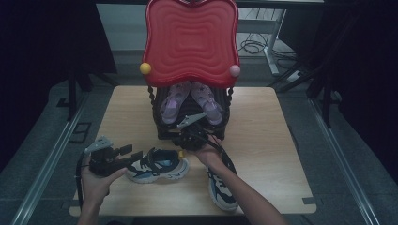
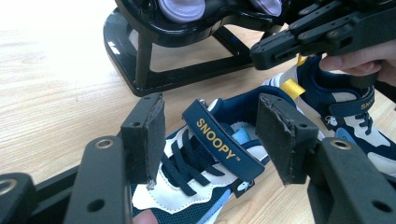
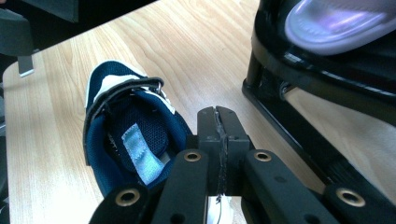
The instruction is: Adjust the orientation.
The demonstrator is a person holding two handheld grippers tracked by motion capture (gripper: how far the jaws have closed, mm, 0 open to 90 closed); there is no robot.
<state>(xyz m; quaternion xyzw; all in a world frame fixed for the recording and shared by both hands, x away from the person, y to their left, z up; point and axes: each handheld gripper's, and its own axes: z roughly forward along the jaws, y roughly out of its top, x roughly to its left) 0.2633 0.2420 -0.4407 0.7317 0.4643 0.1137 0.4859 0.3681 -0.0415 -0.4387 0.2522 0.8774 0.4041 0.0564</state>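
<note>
Dim floor and dark frames surround the pale wooden desk, which fills the middle of the high view. Toward its far edge stands a black tiered shoe rack under a glossy red ripple-moulded plastic top, with a pair of lilac sandals on its shelf, toes tipped down toward me so the shelf's slope keeps them there. I judge the work to be putting the navy-and-white "SNOOPY" strap sneakers onto that rack. One sneaker lies at lower centre of the high view, just in front of my left tool, whose jaws stand spread on either side of the strap and laces in the left gripper view, not touching, lined up as if to pinch the upper. My right tool sits close to the rack's foot; in the right gripper view its jaws are pressed together, perhaps on something thin and white low in the frame, which I cannot make out. The other sneaker lies just beside it, opening upward, near the rack and ready to be lifted.
</note>
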